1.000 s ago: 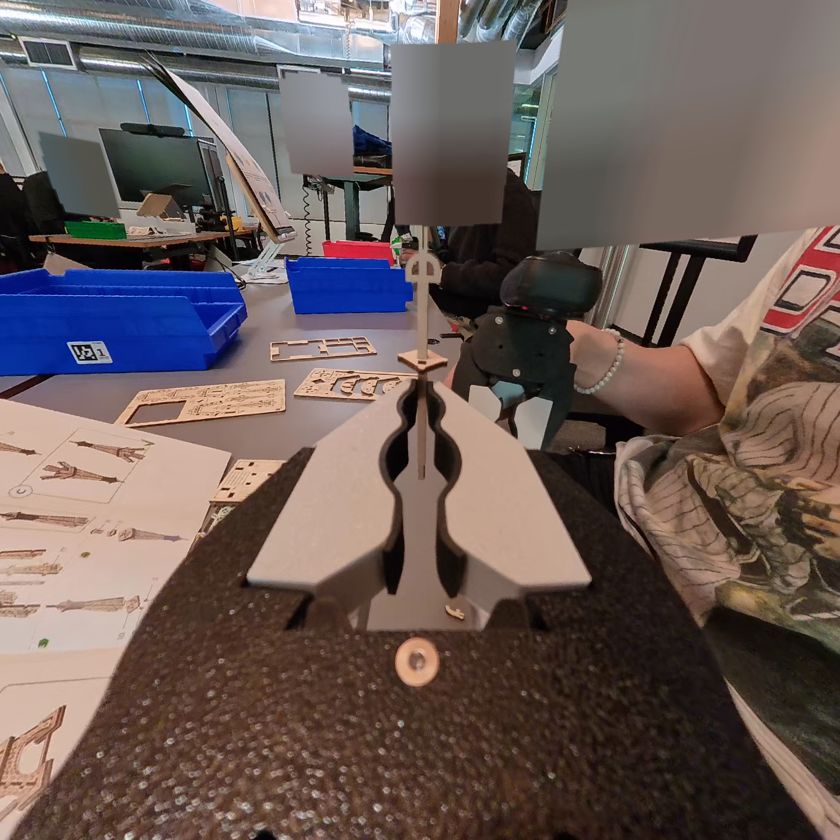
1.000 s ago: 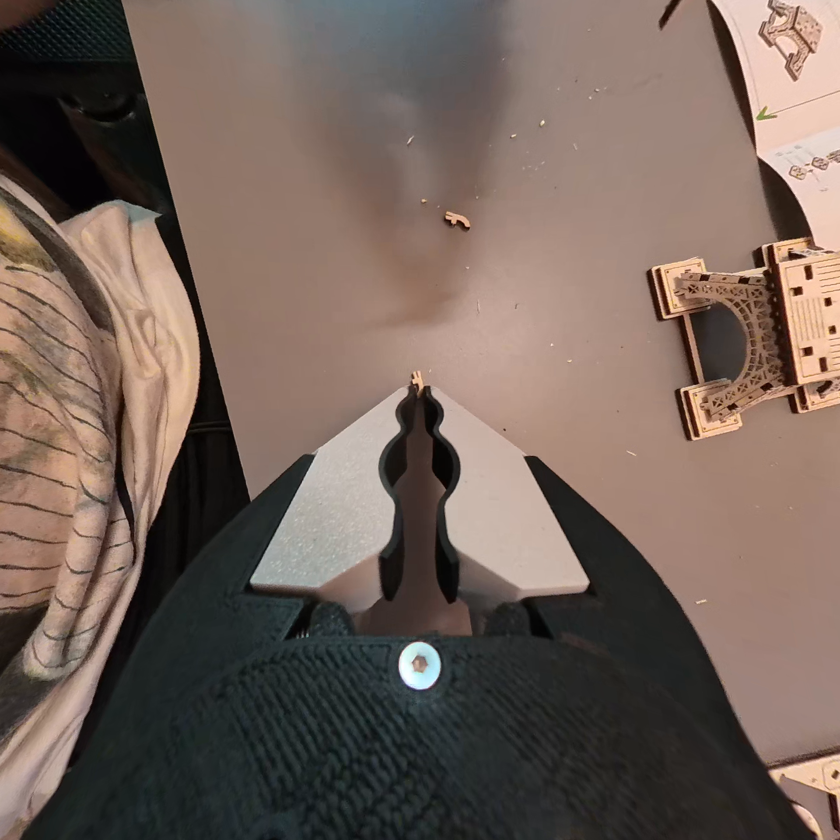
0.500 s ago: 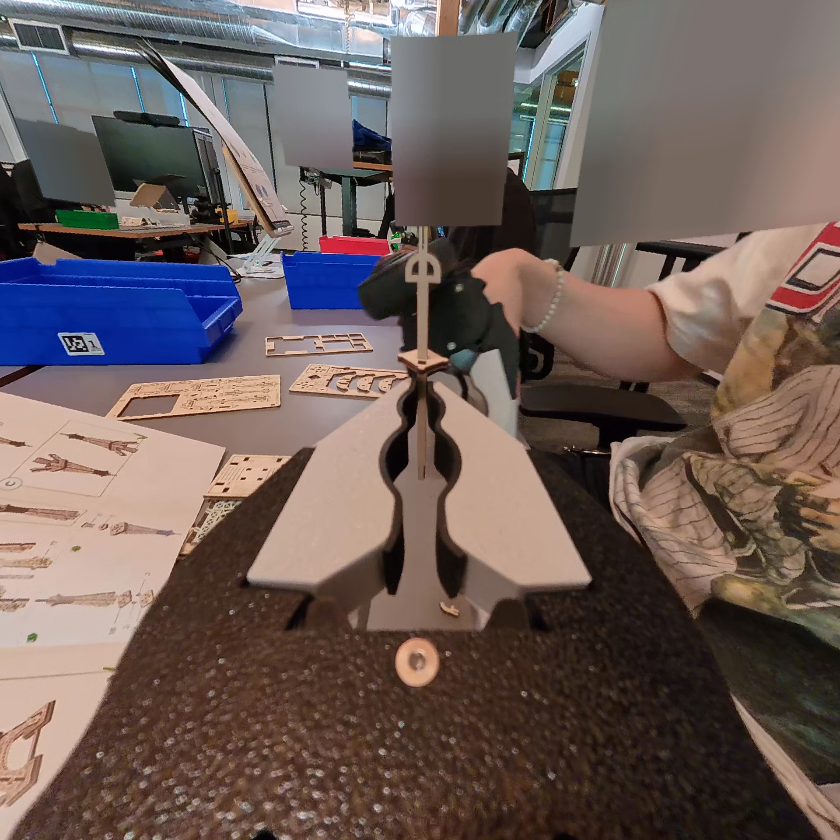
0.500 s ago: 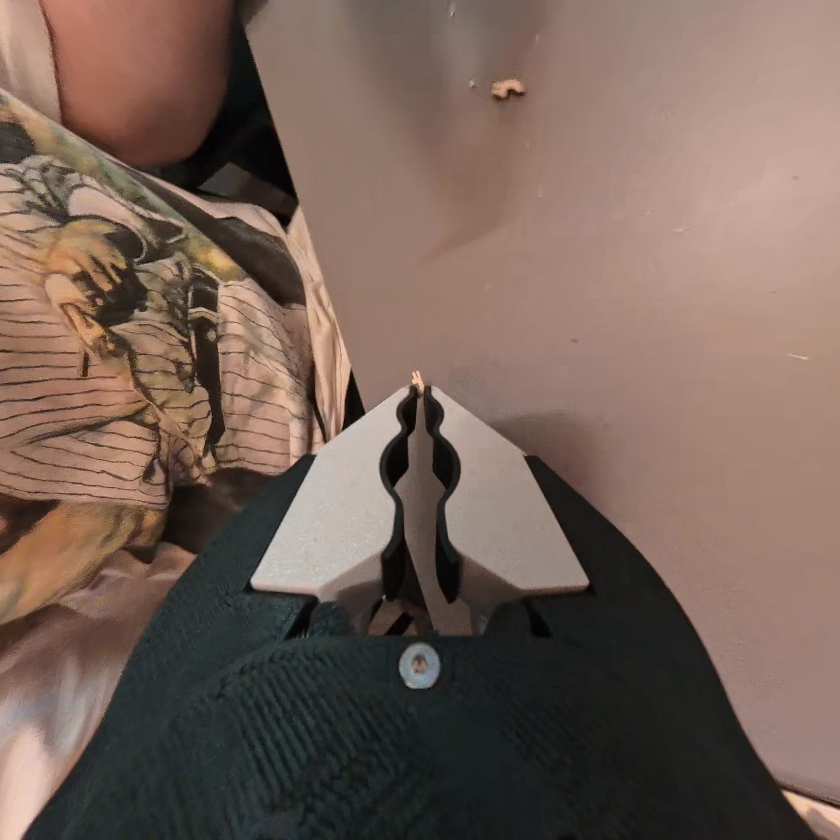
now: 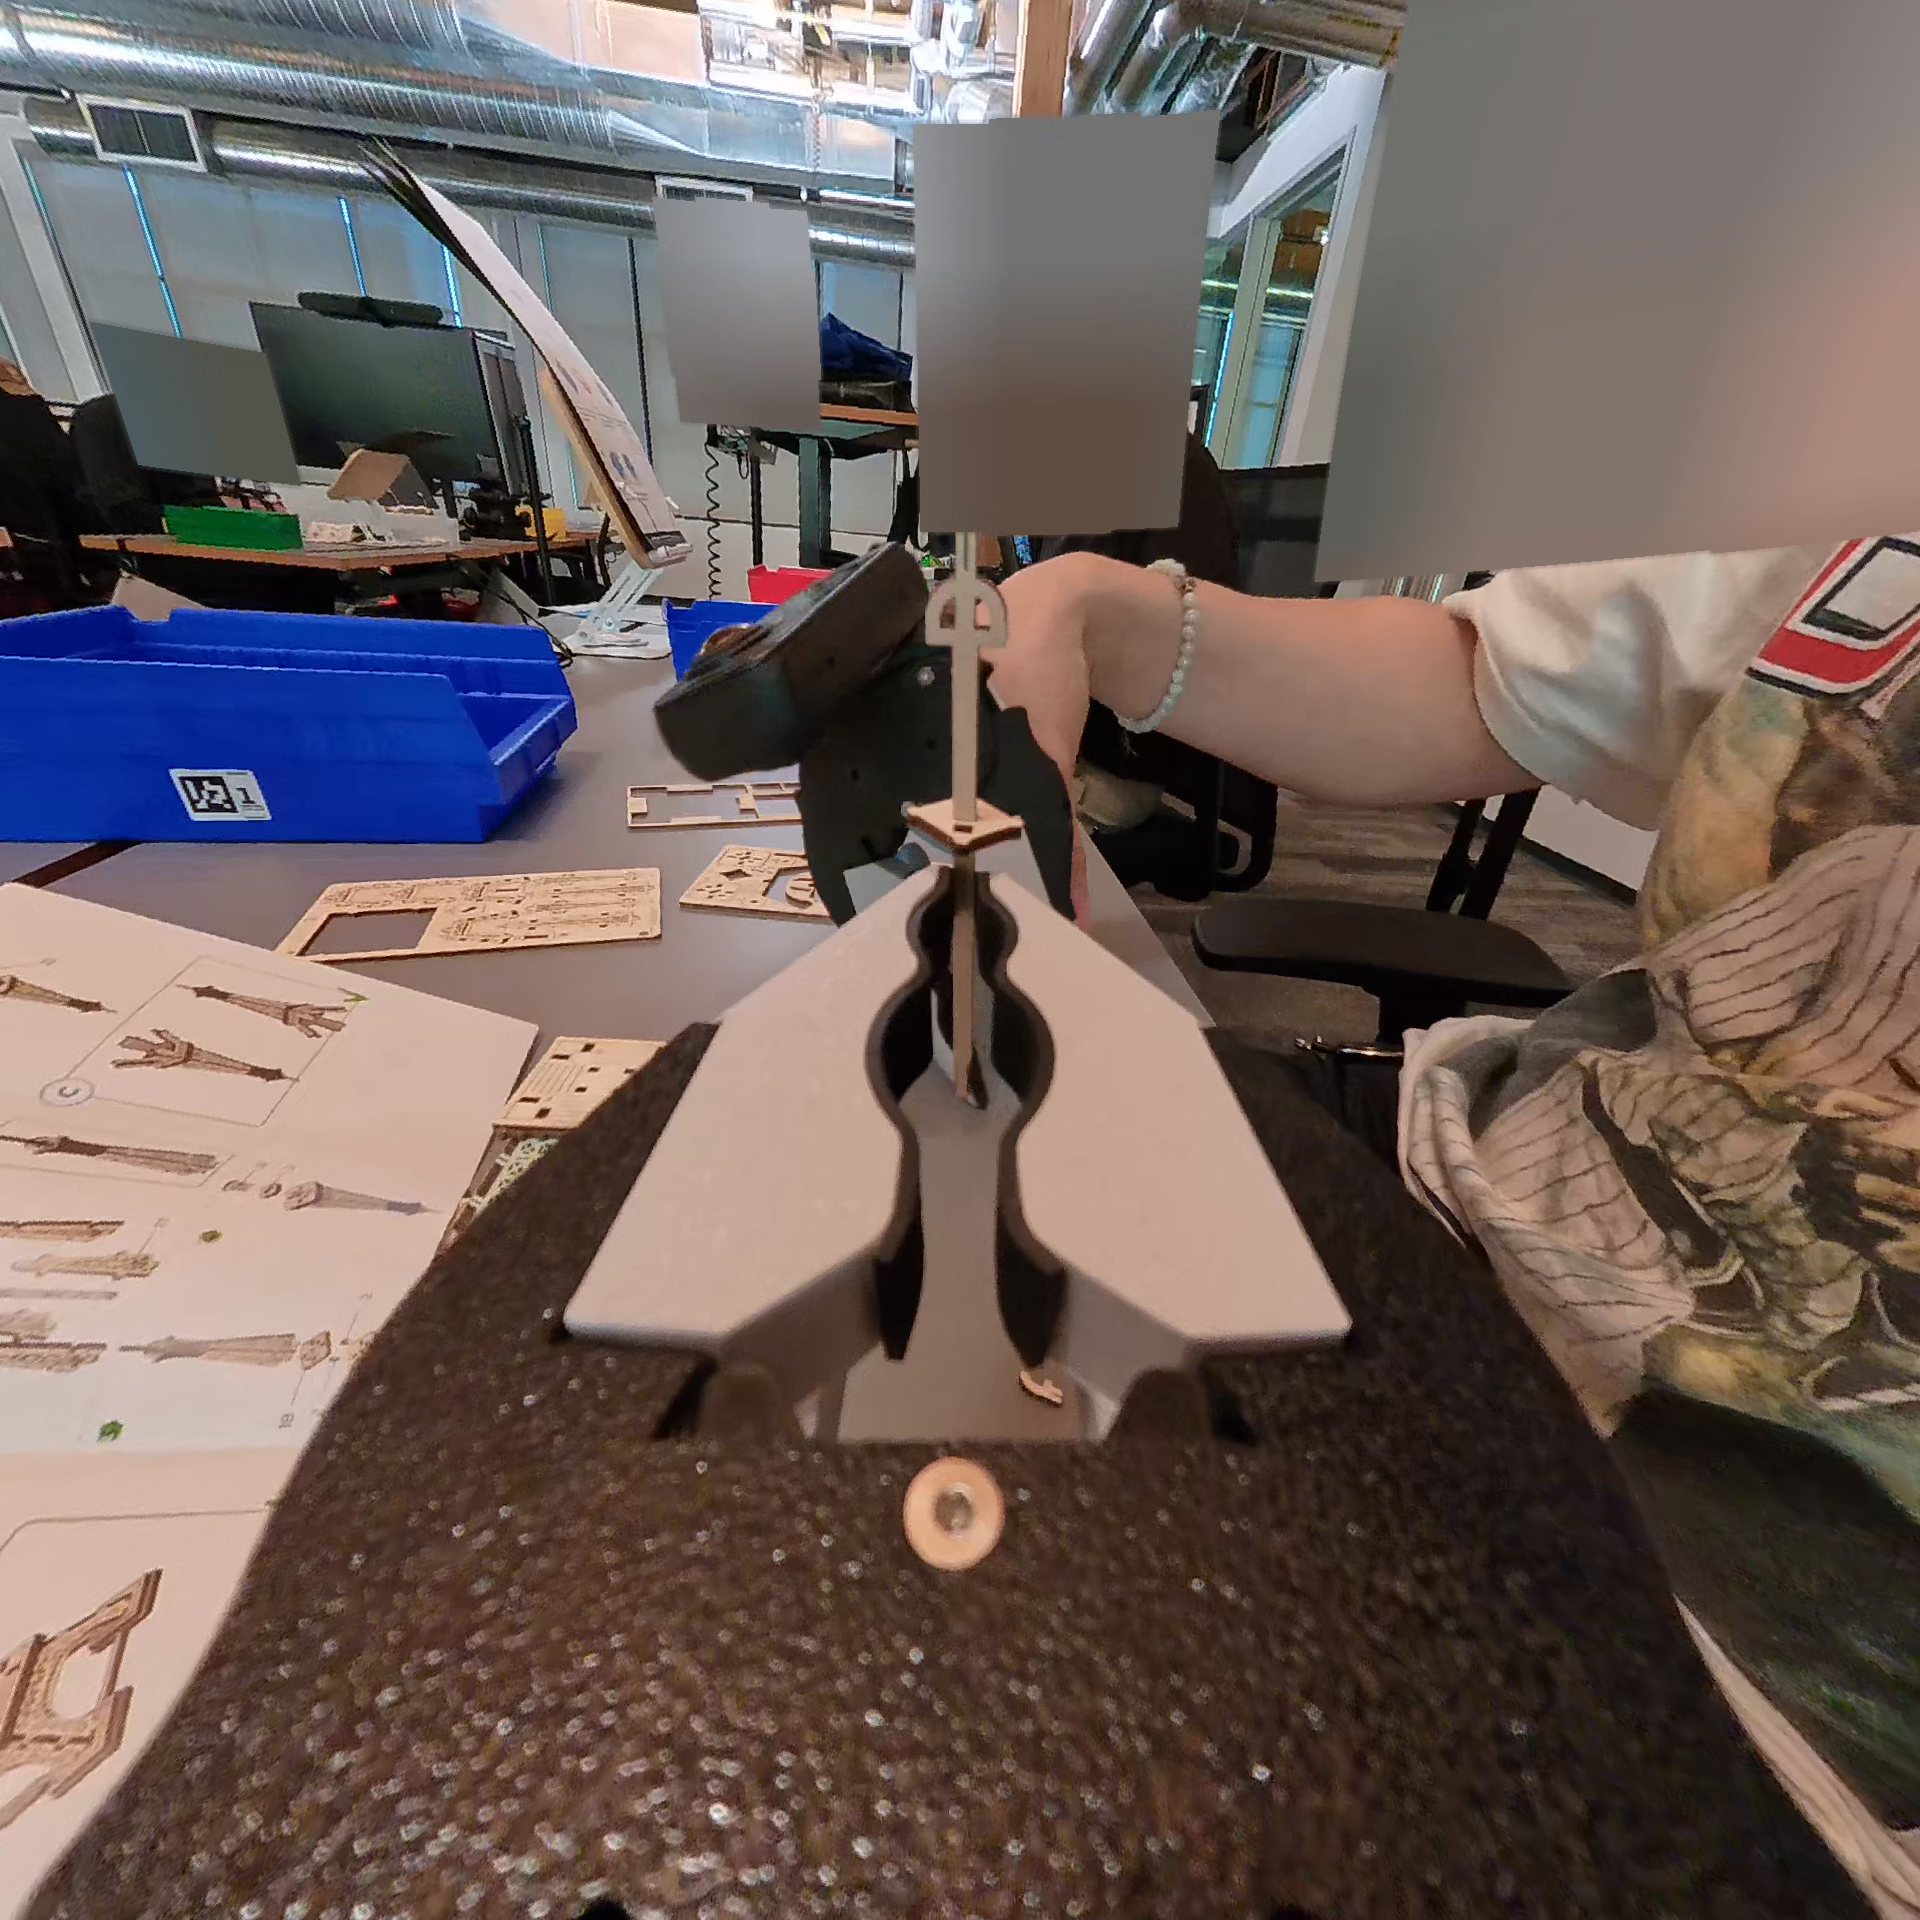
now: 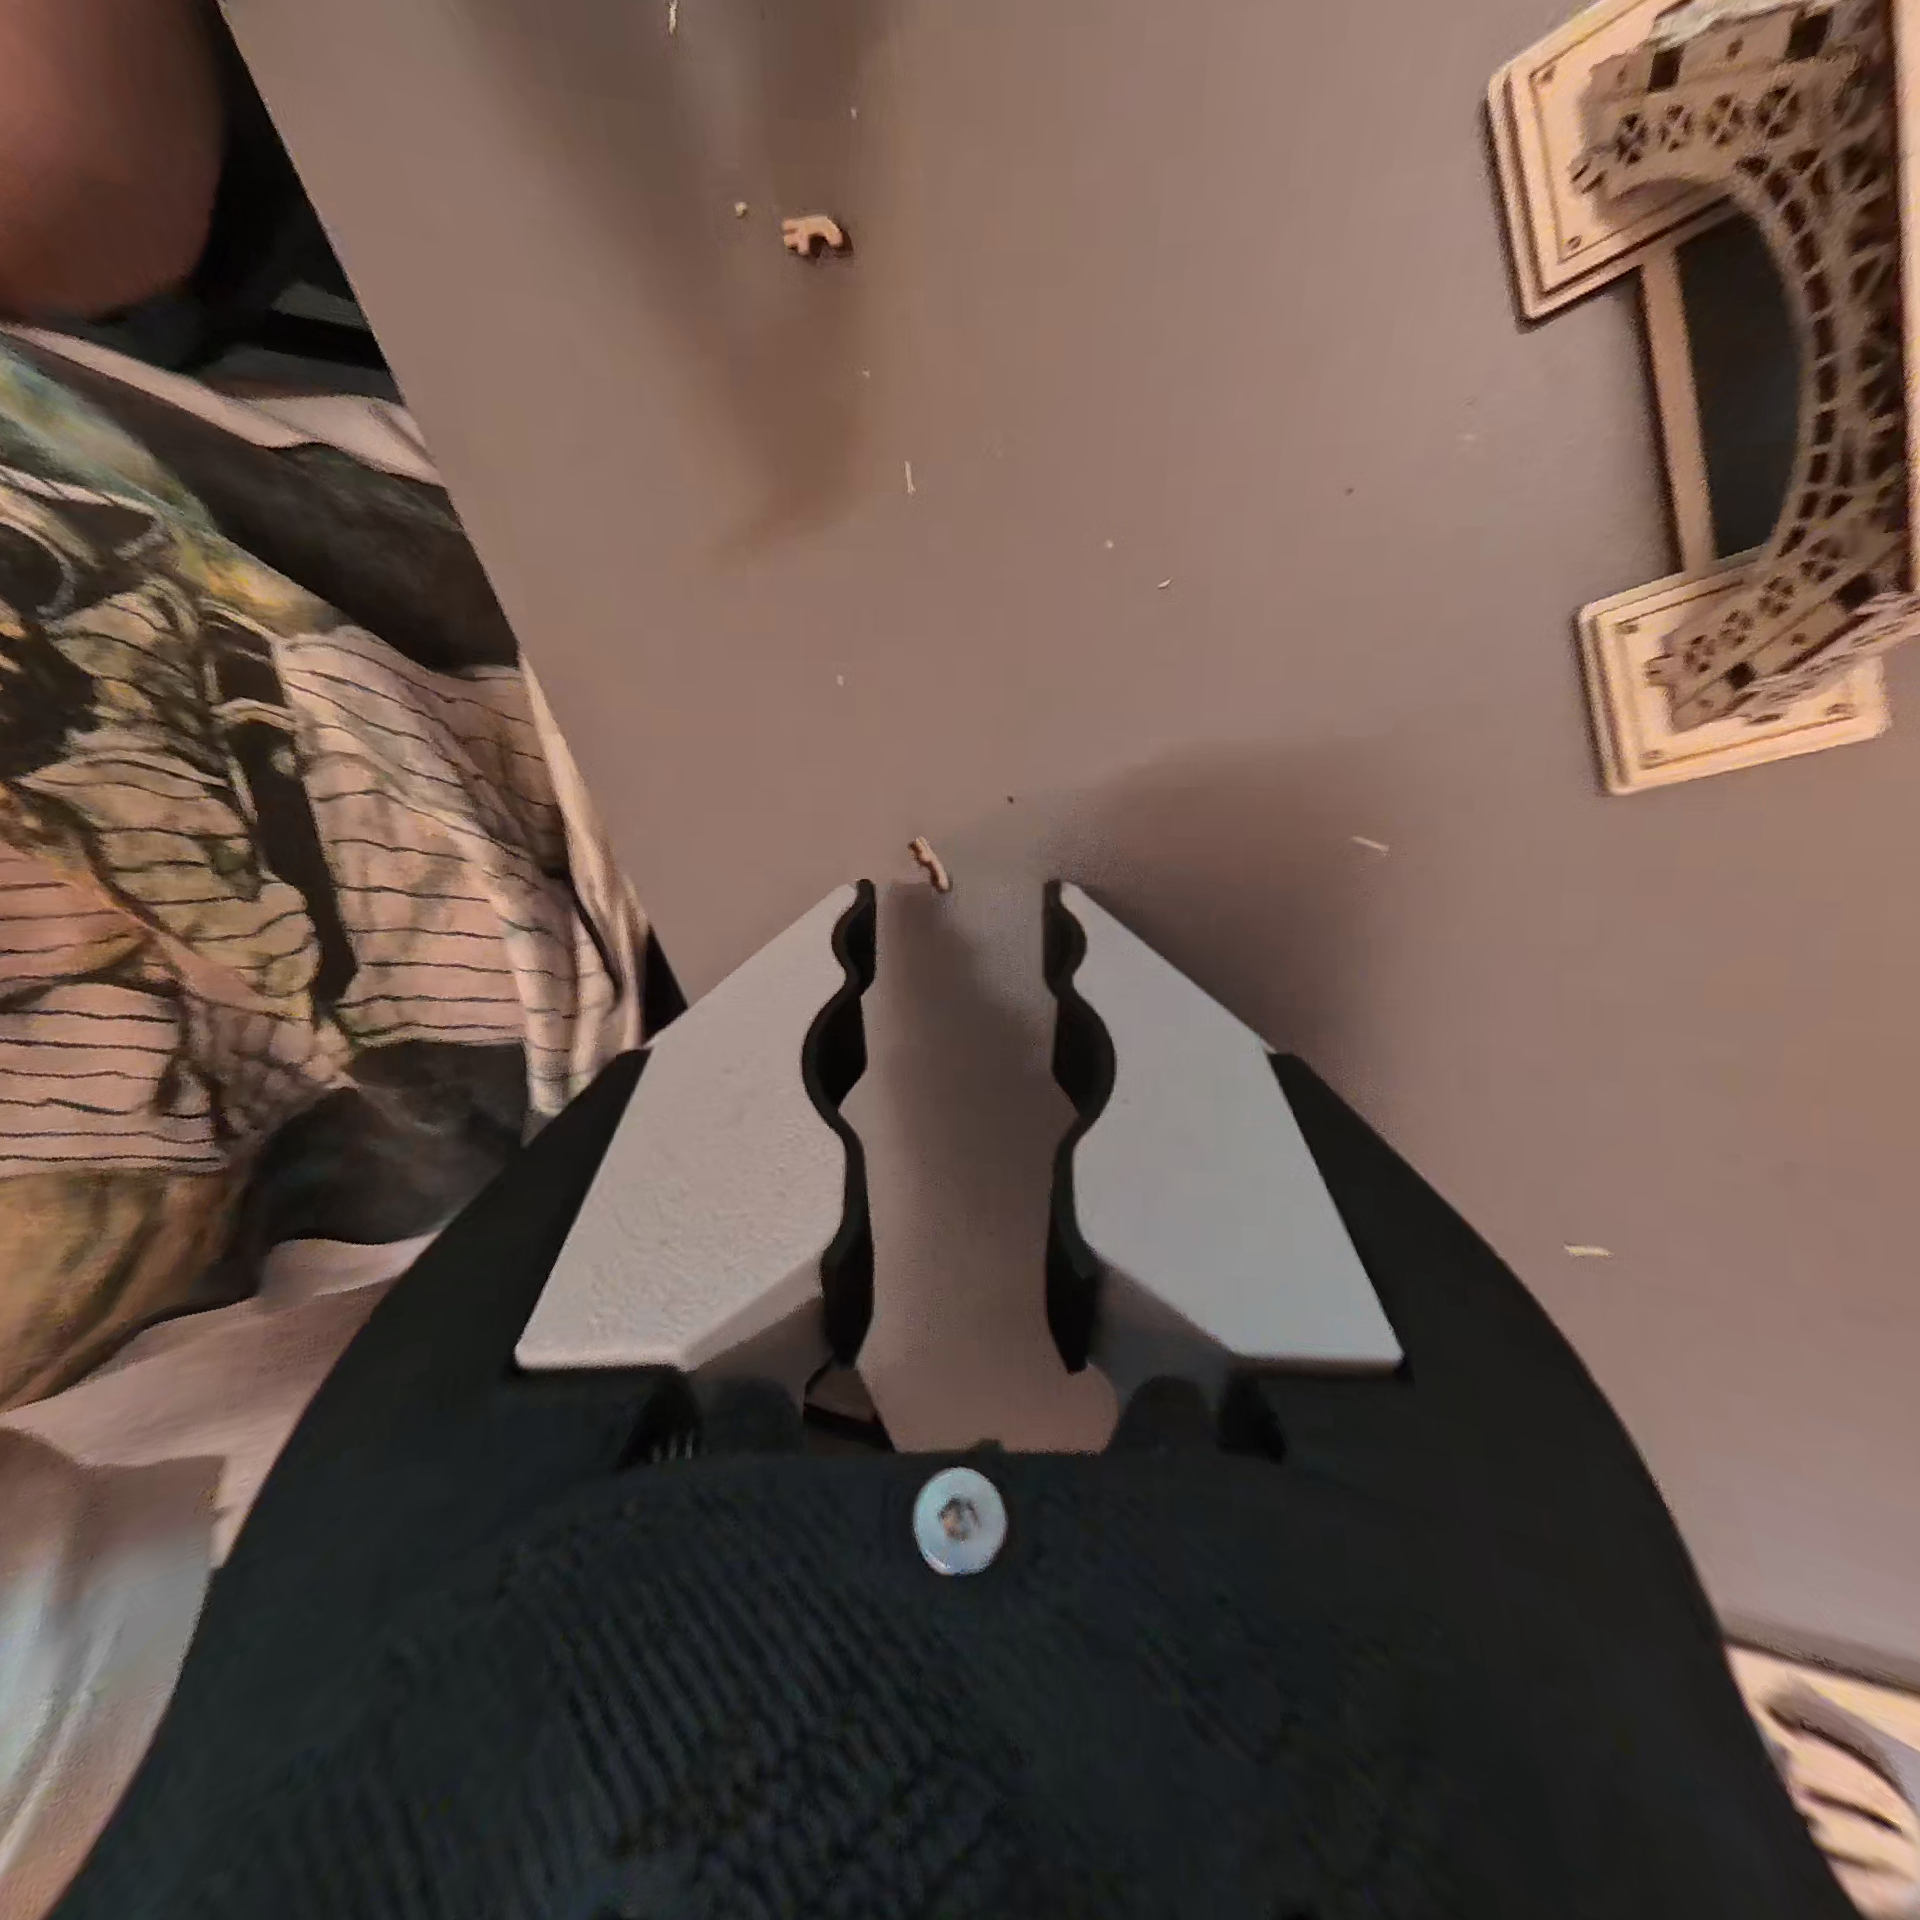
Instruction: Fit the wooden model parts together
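My left gripper (image 5: 964, 883) is shut on a thin wooden spire (image 5: 964, 727) and holds it upright. A small square wooden platform (image 5: 964, 826) sits on the spire just above the fingertips. My right gripper (image 6: 958, 894) is open and points down at the grey table (image 6: 1247, 520). A tiny wooden piece (image 6: 930, 864) lies just off its tips, free of both fingers. In the left wrist view the right gripper's black body (image 5: 821, 707) is right behind the spire. A wooden tower base (image 6: 1766, 416) stands on the table at the right.
A second small wooden scrap (image 6: 816, 235) lies farther out on the table. An instruction sheet (image 5: 208, 1143), punched wooden sheets (image 5: 488, 909) and blue bins (image 5: 260, 717) are to the left. The person's arm (image 5: 1299, 707) and shirt are at the right. The grippers' ends are close to 15 centimeters from one another.
My right gripper has opened and let go of the tiny wooden piece. It has moved left, behind the spire, and the tower base is back in its view. The left gripper keeps holding the spire still.
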A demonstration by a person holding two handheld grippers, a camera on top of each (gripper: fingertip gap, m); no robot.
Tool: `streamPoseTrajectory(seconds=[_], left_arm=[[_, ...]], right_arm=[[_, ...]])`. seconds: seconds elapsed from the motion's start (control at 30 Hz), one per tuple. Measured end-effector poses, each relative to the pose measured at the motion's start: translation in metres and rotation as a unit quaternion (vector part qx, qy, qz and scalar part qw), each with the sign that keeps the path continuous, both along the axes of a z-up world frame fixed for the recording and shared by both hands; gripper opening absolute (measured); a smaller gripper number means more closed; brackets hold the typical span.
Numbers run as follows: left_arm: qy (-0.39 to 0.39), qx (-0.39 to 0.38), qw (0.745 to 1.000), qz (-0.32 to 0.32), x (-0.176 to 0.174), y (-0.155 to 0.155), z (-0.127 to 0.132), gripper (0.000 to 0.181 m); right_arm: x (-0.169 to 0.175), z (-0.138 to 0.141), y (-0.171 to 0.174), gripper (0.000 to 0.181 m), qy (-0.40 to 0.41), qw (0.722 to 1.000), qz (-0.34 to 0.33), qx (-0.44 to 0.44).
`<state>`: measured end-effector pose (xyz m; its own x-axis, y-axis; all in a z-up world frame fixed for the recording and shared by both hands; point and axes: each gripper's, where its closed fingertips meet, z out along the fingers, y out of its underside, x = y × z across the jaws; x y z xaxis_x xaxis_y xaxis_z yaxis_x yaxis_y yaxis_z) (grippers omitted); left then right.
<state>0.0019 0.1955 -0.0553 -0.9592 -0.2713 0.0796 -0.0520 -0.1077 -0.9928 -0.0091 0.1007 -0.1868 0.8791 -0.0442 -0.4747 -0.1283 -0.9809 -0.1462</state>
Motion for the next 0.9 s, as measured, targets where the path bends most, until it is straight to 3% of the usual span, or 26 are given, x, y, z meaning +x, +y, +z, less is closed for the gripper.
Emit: streamPoseTrajectory(seconds=[0.1, 0.2, 0.53, 0.9], left_arm=[[-0.002, -0.002, 1.0, 0.001, 0.0, 0.0, 0.001, 0.0], [-0.003, 0.0, 1.0, 0.002, 0.0, 0.001, 0.001, 0.001], [-0.005, 0.0, 1.0, -0.007, -0.003, -0.003, 0.002, 0.0], [-0.011, 0.0, 1.0, -0.019, -0.007, -0.007, 0.003, 0.001]], right_arm=[[0.016, -0.002, -0.006, 0.026, -0.099, 0.994, 0.048, 0.003], [0.018, 0.0, -0.003, 0.027, -0.196, 0.974, 0.099, 0.06], [-0.004, 0.007, 0.009, 0.013, -0.22, 0.946, 0.082, 0.224], [-0.005, -0.007, 0.004, 0.006, -0.204, 0.939, 0.093, 0.261]])
